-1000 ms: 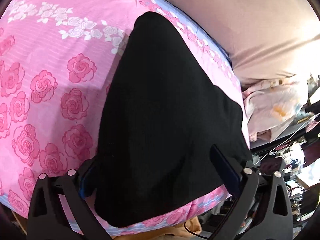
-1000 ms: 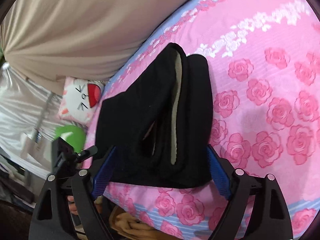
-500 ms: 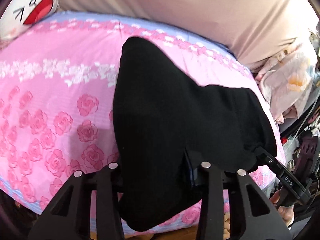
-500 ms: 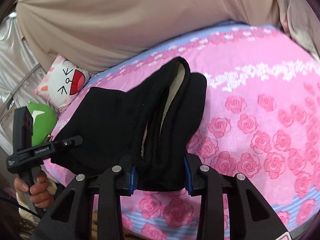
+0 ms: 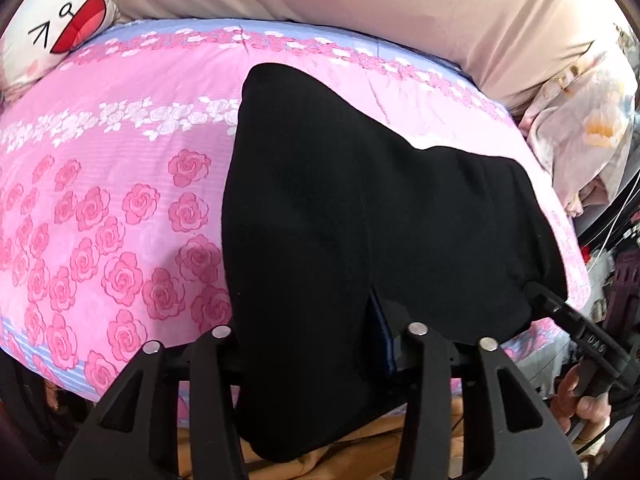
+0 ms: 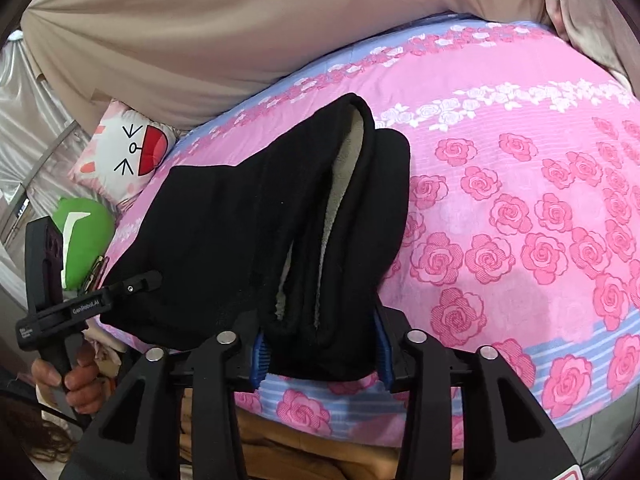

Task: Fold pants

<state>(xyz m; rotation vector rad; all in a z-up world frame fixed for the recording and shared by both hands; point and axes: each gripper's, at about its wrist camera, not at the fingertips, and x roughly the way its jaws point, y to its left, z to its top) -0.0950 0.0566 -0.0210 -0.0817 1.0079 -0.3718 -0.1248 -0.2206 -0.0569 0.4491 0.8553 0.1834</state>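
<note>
Left wrist view: left gripper [image 5: 308,336] pinched onto the near edge of the black pants [image 5: 360,216], fingers drawn in against a thick bunch of dark fabric, a blue pad [image 5: 382,334] just showing on the right finger. Fabric draped over the fingers and hanging past the edge of the bed toward the camera. Beyond the grip, pants spread flat on the pink rose-print bedsheet [image 5: 120,200], narrowing to a rounded end toward the far side. At the right corner of the garment, right gripper [image 5: 540,296] touching the cloth from the side, held by a hand [image 5: 576,396] low at the right edge.

Right wrist view: right gripper [image 6: 318,350] closed on the near hem of the pants [image 6: 248,232], blue pads [image 6: 259,354] pressed on both sides of a doubled-up fold. Pale fleecy lining [image 6: 344,168] visible in the open slit running up the garment. Left gripper [image 6: 138,282] at the left corner of the garment, tip against the black cloth; its jaw gap not clearly readable from this angle. Hand [image 6: 72,376] wrapped around its handle at lower left.

Farther out: bedsheet [image 6: 520,200] with a band of white flowers and a blue border. Cartoon-face pillow [image 6: 128,152] at the left end of the bed, a green plush object [image 6: 86,232] just below it. Beige curtain [image 6: 240,24] behind the bed. Pale floral bedding [image 5: 592,132] bunched at the right in the left wrist view. Tan fabric [image 6: 304,444] below the bed's near edge.
</note>
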